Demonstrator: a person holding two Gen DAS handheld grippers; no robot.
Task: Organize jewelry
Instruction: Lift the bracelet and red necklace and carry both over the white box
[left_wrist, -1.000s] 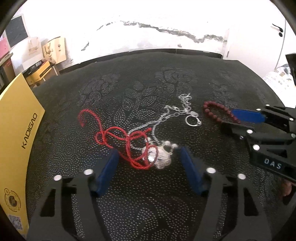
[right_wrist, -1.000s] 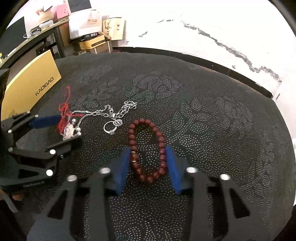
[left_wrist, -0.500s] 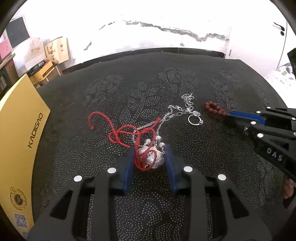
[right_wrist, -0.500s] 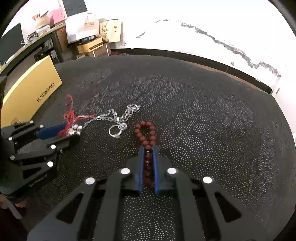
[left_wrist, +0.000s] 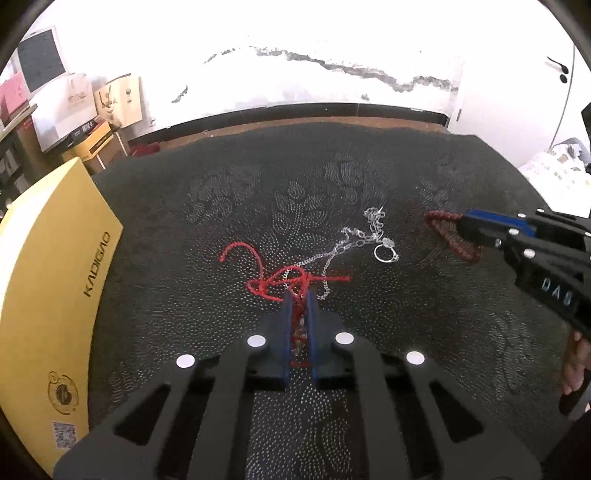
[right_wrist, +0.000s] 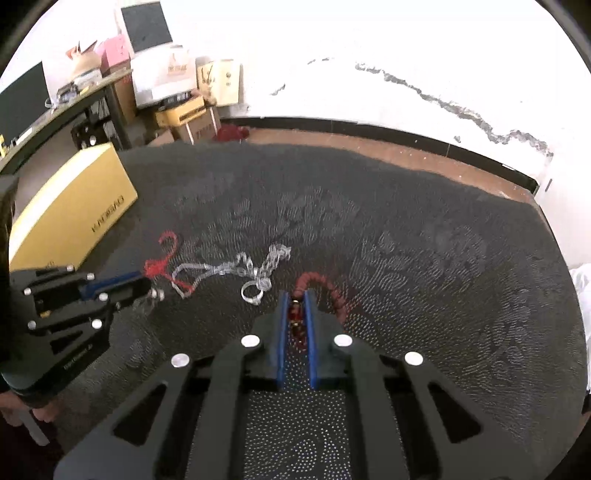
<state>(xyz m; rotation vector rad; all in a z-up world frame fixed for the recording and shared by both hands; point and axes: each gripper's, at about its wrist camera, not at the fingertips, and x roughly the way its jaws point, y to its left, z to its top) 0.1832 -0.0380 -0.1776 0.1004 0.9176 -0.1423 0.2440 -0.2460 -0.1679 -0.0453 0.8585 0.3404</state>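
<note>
My left gripper is shut on the red cord and its silver pendant, which hangs between the blue pads. A silver chain trails from the cord to a silver ring on the dark cloth. My right gripper is shut on the dark red bead bracelet, lifted a little; the bracelet also shows in the left wrist view. In the right wrist view the left gripper holds the cord, and the chain and ring lie beside it.
A yellow KADIGAO box lies at the cloth's left edge; it also shows in the right wrist view. The patterned dark cloth covers the table. Boxes and a desk stand beyond the far left.
Both grippers closed, the left on the cord and pendant, the right on the bead bracelet. Both then rose and pulled back, drawing the cord, chain and bracelet along.
</note>
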